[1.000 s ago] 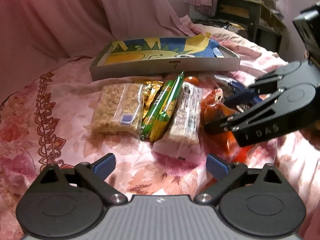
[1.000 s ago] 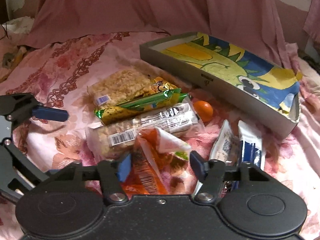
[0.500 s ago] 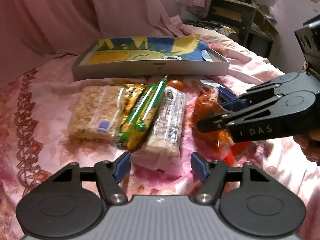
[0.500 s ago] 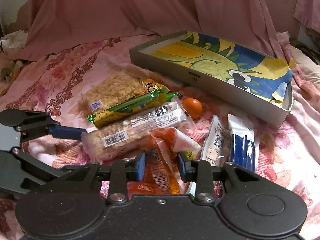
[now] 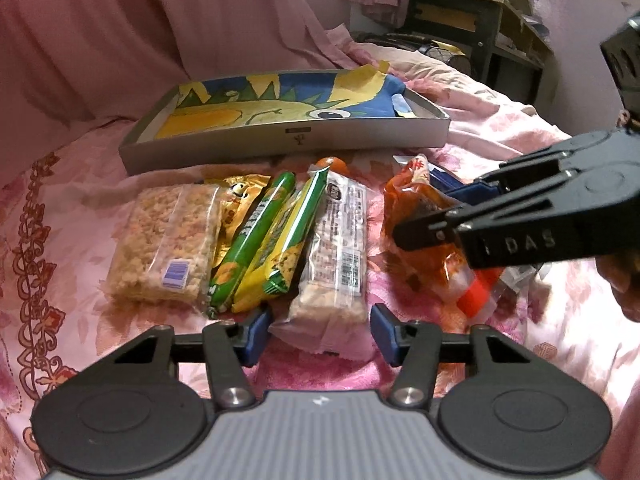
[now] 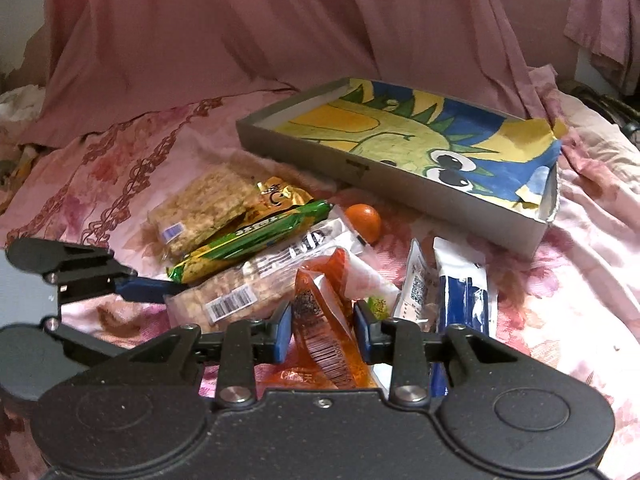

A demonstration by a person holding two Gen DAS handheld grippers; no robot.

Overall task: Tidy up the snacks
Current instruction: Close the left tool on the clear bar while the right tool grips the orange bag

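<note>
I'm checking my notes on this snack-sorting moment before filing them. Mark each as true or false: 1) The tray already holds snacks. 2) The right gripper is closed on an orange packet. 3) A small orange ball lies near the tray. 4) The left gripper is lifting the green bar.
1) False: the tray shows only its painted paper lining.
2) True: the right gripper has the orange packet pinched between its pads.
3) True: the orange ball lies on the bedspread just before the tray.
4) False: the left gripper, jaws closing, straddles the clear-wrapped cereal bar; the green bar lies untouched.
</note>
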